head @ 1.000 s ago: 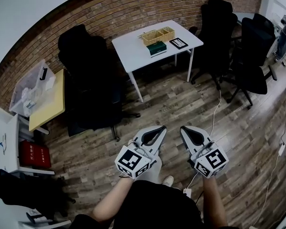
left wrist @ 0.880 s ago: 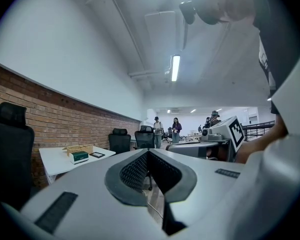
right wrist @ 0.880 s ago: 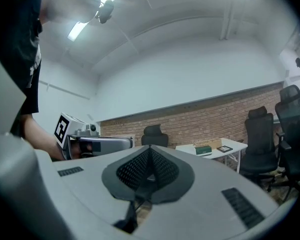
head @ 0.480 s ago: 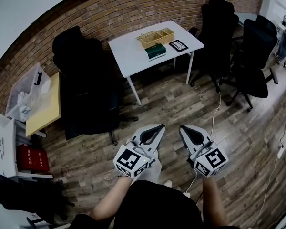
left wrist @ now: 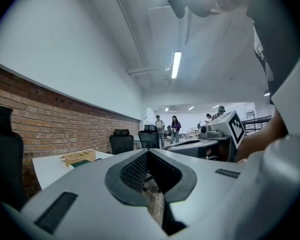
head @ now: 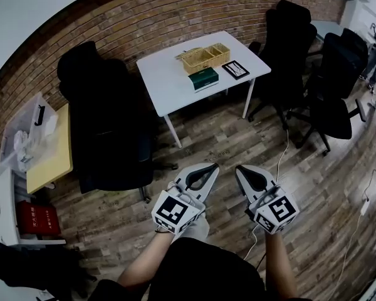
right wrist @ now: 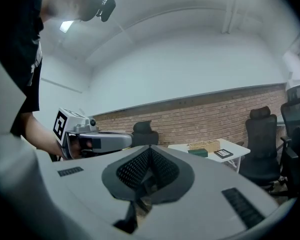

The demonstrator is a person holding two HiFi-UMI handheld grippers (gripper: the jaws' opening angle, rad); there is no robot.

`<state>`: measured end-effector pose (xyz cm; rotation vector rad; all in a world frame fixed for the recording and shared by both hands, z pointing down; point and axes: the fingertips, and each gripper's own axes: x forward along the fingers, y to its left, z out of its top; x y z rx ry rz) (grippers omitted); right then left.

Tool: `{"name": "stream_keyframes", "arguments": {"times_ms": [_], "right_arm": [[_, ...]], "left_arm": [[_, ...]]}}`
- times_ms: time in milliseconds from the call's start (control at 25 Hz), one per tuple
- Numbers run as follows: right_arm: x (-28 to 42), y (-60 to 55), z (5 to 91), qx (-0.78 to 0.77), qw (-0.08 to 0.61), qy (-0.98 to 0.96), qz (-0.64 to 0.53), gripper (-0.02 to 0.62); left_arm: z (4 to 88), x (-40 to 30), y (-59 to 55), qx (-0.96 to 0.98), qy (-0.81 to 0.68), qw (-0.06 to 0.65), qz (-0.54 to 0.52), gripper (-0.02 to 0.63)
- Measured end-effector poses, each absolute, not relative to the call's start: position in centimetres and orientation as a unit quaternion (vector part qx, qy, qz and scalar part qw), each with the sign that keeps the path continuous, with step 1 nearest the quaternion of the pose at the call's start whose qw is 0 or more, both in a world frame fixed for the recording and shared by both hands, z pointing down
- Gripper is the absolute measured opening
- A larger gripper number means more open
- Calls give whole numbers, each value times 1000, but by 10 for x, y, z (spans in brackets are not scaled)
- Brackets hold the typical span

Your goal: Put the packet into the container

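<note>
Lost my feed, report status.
Left gripper, right gripper: jaws shut, empty. Green packet on white table beside wicker container, not yet reached. Black chairs flank the table.

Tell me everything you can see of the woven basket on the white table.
The woven basket is tan, wicker-looking, rectangular and open-topped, with dividers splitting it into compartments. Its contents are too small to make out. It sits upright toward the far side of the white table, near the brick wall. A green packet lies just in front of it; whether they touch is unclear.
</note>
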<state>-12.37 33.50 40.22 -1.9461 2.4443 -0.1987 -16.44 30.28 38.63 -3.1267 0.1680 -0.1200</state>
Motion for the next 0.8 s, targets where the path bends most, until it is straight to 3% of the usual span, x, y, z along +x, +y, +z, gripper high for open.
{"name": "stream_keyframes", "arguments": {"times_ms": [800], "right_arm": [[-92,186,400,-644,-15,761,-71,5]], "left_arm": [[392,-137,141,-998,41,-20,-36,8]]}}
